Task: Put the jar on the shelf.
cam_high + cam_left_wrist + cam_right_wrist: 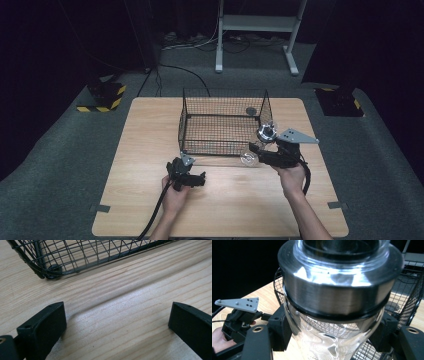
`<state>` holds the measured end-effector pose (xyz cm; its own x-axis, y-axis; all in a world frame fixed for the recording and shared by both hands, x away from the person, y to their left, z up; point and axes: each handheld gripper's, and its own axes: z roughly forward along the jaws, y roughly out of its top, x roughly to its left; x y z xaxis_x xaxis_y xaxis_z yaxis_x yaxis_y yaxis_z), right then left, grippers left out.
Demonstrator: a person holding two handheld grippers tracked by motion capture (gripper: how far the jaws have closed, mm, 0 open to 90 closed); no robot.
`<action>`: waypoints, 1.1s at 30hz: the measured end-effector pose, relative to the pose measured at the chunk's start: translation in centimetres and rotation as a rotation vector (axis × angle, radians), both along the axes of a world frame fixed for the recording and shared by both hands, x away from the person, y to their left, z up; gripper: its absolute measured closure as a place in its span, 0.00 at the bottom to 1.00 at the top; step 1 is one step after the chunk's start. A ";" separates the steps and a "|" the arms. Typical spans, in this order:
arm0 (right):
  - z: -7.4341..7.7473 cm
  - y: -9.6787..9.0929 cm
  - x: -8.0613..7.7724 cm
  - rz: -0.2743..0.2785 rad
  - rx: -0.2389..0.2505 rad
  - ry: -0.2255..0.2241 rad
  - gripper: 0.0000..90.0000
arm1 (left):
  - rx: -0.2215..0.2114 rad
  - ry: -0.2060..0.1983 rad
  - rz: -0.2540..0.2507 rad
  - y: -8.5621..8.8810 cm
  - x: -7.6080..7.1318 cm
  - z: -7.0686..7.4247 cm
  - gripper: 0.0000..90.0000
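basket (225, 120): black wire grid | jar (337, 315): clear glass, silver collar | table (150, 150): pale wood grain

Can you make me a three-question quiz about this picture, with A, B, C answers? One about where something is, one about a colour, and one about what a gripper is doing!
1. Where is the wire basket?
A. on the wooden table
B. on the floor
C. in the person's lap

2. What colour is the basket's wire?
A. white
B. black
C. red

3. What is the right gripper doing?
A. lying open on the table
B. gripping a clear glass jar
C. holding a spoon

Answers:
1. A, the basket sits on the table's far half in the high view.
2. B, its mesh looks black in the high view and the left gripper view.
3. B, the right gripper view shows the jaws pressed on both sides of the jar, just below its metal band.
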<state>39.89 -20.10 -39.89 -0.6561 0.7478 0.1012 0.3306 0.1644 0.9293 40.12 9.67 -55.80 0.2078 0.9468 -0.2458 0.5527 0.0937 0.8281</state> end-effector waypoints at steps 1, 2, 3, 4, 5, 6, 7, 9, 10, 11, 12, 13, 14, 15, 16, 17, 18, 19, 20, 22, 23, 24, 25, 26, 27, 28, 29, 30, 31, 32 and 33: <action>0.1 -0.1 0.1 -0.001 0.000 -0.003 0.35 | 0.000 0.000 0.000 0.0 0.0 0.0 0.02; 0.2 -0.1 0.2 -0.003 -0.001 -0.004 0.35 | 0.000 0.000 0.000 0.0 0.0 0.0 0.02; 0.3 -0.1 0.2 -0.005 -0.001 -0.006 0.35 | 0.000 0.000 0.000 0.0 0.0 0.0 0.02; 0.4 -0.2 0.4 -0.007 0.001 -0.006 0.35 | 0.000 0.000 0.000 0.0 0.0 0.0 0.02; 0.4 -0.2 0.4 -0.007 0.001 -0.006 0.35 | 0.000 0.000 0.000 0.0 0.0 0.0 0.02; 0.5 -0.3 0.4 -0.007 0.005 -0.004 0.35 | 0.000 0.000 0.000 0.0 0.0 0.0 0.02; 0.5 -0.3 0.4 -0.006 0.013 -0.003 0.35 | 0.000 0.000 0.000 0.0 0.0 0.0 0.02; 0.6 -0.4 0.5 -0.001 0.030 0.002 0.35 | 0.000 0.000 0.000 0.0 0.0 0.0 0.02; 0.6 -0.4 0.5 0.001 0.032 0.002 0.35 | 0.000 0.000 0.000 0.0 0.0 0.0 0.02; 0.7 -0.3 0.6 0.000 0.028 0.004 0.35 | 0.000 0.000 0.001 0.0 0.0 0.0 0.02; 0.7 -0.3 0.6 0.000 0.028 0.004 0.35 | 0.000 0.000 0.001 0.0 0.0 0.0 0.02; 0.8 -0.2 0.7 0.005 0.021 0.005 0.35 | -0.001 0.000 0.001 0.0 0.0 0.0 0.02; 0.9 -0.1 0.8 0.007 0.019 0.006 0.35 | 0.000 0.000 0.000 0.0 0.0 0.0 0.02; 0.9 -0.1 0.8 0.007 0.019 0.006 0.35 | 0.000 0.000 0.000 0.0 0.0 0.0 0.02; 1.0 0.0 1.0 0.010 0.014 0.004 0.35 | 0.000 0.000 0.000 0.0 0.0 0.0 0.02; 1.1 0.0 1.1 0.011 0.013 0.004 0.35 | 0.000 0.000 0.000 0.0 0.0 0.0 0.02; 1.1 0.0 1.1 0.011 0.013 0.004 0.35 | 0.000 0.000 0.000 0.0 0.0 0.0 0.02; 1.1 0.1 1.2 0.013 0.010 0.005 0.35 | 0.000 0.000 0.000 0.0 0.0 0.0 0.02; 1.2 0.1 1.3 0.013 0.009 0.006 0.35 | -0.001 0.000 0.001 0.0 0.0 0.0 0.02; 1.4 0.2 1.6 0.012 0.005 0.006 0.35 | 0.000 0.000 0.000 0.0 0.0 0.0 0.02; 1.5 0.2 1.7 0.012 0.005 0.005 0.35 | 0.000 0.000 0.000 0.0 0.0 0.0 0.02; 1.7 0.3 1.9 0.013 0.003 0.003 0.35 | 0.000 0.000 0.000 0.0 0.0 0.0 0.02; 1.7 0.3 1.9 0.013 0.003 0.003 0.35 | 0.000 0.000 0.000 0.0 0.0 0.0 0.02; 1.8 0.3 1.9 0.013 0.003 0.003 0.35 | 0.000 0.000 0.000 0.0 0.0 0.0 0.02; 2.0 0.4 2.1 0.011 0.001 0.004 0.35 | 0.000 0.000 0.000 0.0 0.0 0.0 0.02; 2.0 0.4 2.2 0.011 -0.001 0.002 0.35 | 0.000 0.000 0.000 0.0 0.0 0.0 0.02; 2.1 0.4 2.4 0.008 -0.003 0.001 0.35 | 0.000 0.000 0.000 0.0 0.0 0.0 0.02; 2.1 0.4 2.4 0.008 -0.003 0.001 0.35 | 0.000 0.000 0.000 0.0 0.0 0.0 0.02; 2.3 0.4 2.5 0.008 -0.006 -0.001 0.35 | 0.000 0.000 0.000 0.0 0.0 0.0 0.02; 2.3 0.4 2.5 0.008 -0.006 -0.001 0.35 | 0.000 0.000 0.000 0.0 0.0 0.0 0.02; 2.3 0.4 2.7 0.007 -0.007 -0.001 0.35 | -0.001 0.000 0.001 0.0 0.0 0.0 0.02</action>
